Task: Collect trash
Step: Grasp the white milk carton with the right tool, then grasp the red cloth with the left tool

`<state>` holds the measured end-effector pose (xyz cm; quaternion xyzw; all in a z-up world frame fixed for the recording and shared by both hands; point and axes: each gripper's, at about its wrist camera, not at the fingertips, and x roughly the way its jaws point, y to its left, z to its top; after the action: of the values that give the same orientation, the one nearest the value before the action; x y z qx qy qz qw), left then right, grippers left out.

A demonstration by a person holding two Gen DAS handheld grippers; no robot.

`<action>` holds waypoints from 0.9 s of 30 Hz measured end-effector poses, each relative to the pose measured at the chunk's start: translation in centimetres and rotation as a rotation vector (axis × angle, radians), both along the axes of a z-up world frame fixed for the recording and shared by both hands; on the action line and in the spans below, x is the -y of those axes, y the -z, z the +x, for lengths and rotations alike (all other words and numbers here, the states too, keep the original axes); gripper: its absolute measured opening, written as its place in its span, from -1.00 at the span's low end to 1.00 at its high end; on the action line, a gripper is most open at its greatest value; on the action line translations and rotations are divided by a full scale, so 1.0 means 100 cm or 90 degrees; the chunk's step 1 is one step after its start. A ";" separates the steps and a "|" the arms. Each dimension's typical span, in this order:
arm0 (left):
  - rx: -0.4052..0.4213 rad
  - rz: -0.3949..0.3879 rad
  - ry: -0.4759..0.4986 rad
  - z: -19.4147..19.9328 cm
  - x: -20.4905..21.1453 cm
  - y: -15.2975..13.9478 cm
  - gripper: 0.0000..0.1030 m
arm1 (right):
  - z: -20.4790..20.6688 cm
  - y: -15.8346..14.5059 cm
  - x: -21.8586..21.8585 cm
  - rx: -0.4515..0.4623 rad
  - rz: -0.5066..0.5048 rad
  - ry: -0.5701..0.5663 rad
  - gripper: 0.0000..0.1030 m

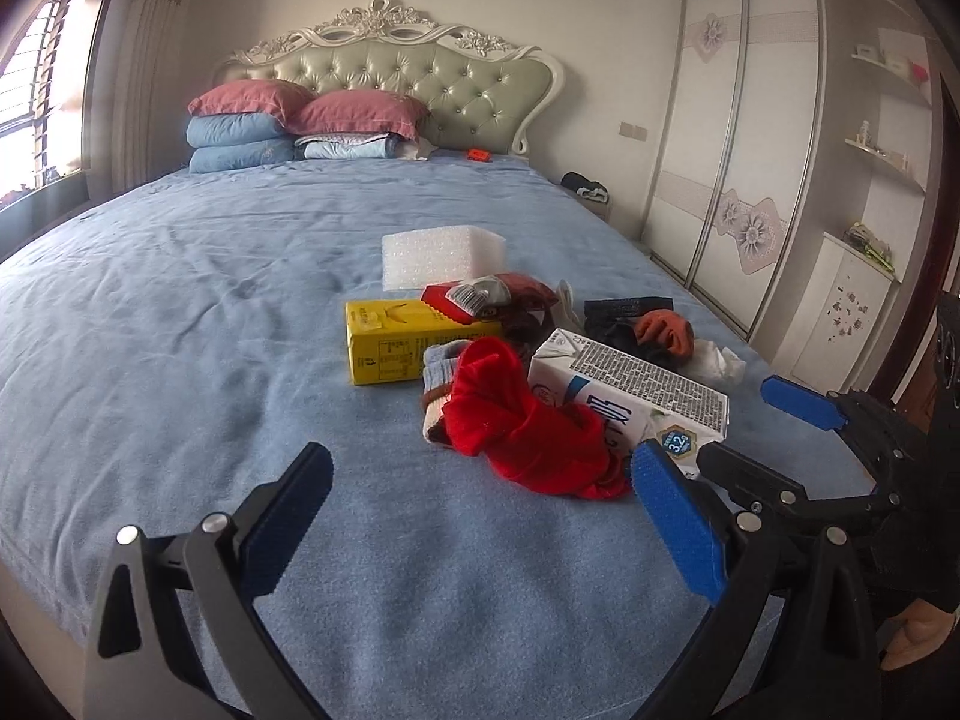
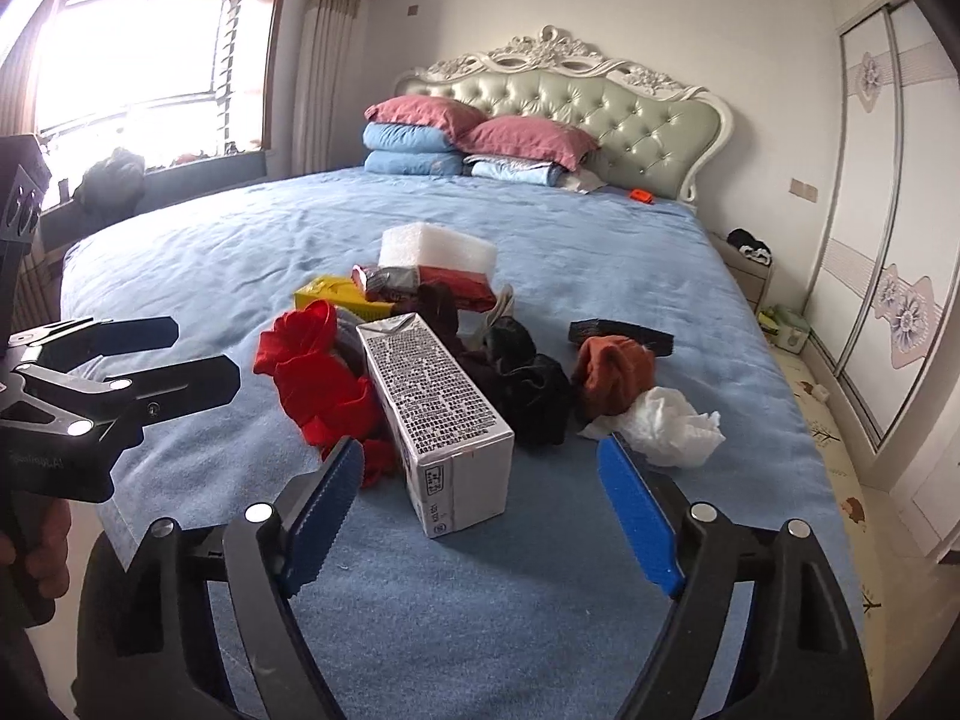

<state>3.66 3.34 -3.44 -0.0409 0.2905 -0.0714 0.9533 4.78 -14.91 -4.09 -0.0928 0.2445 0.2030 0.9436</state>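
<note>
A pile of items lies on the blue bed (image 1: 180, 276): a white milk carton (image 1: 636, 390) (image 2: 438, 414), a yellow carton (image 1: 402, 342) (image 2: 330, 294), a red garment (image 1: 522, 426) (image 2: 318, 372), a white foam block (image 1: 438, 255) (image 2: 438, 246), a red packet (image 1: 444, 303), dark and orange gloves (image 2: 612, 378), and a crumpled white tissue (image 2: 666, 426). My left gripper (image 1: 480, 480) is open and empty, just short of the red garment. My right gripper (image 2: 480, 468) is open and empty, its jaws on either side of the milk carton's near end, not touching it.
Pillows and folded quilts (image 1: 252, 126) are stacked at the headboard. A small orange object (image 1: 478, 154) lies near them. A wardrobe (image 1: 720, 138) stands to the right of the bed, a window (image 2: 132, 54) to the left. The right gripper also shows in the left wrist view (image 1: 798, 414).
</note>
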 end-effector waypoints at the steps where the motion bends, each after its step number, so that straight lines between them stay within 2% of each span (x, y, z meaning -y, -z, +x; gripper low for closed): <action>1: -0.003 0.004 0.001 0.002 0.001 0.001 0.93 | 0.004 0.000 -0.002 -0.007 -0.005 -0.004 0.51; 7: -0.023 0.008 0.003 0.015 0.004 0.009 0.93 | 0.031 0.005 -0.010 -0.063 -0.035 -0.038 0.51; 8: -0.026 0.006 0.001 0.018 0.003 0.010 0.93 | 0.035 0.007 -0.011 -0.071 -0.037 -0.041 0.44; 10: -0.033 0.002 -0.001 0.022 0.001 0.012 0.93 | 0.037 0.008 -0.013 -0.086 -0.038 -0.052 0.02; 12: -0.037 0.001 -0.003 0.025 0.001 0.013 0.93 | 0.033 0.006 -0.012 -0.086 -0.029 -0.059 -0.10; 17: -0.050 -0.001 0.004 0.032 0.006 0.014 0.93 | 0.023 -0.001 -0.001 -0.067 -0.004 -0.060 -0.18; 21: -0.096 -0.031 0.003 0.044 0.015 0.022 0.93 | 0.017 -0.009 0.014 -0.043 0.025 -0.047 -0.23; 27: -0.117 -0.002 -0.046 0.062 0.026 0.030 0.92 | 0.008 -0.007 0.026 -0.044 0.033 -0.053 -0.25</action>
<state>9.86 0.75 -6.41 -0.0591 0.3747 -0.0336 0.9246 5.62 -17.51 -3.36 -0.0714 0.2673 0.2512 0.9275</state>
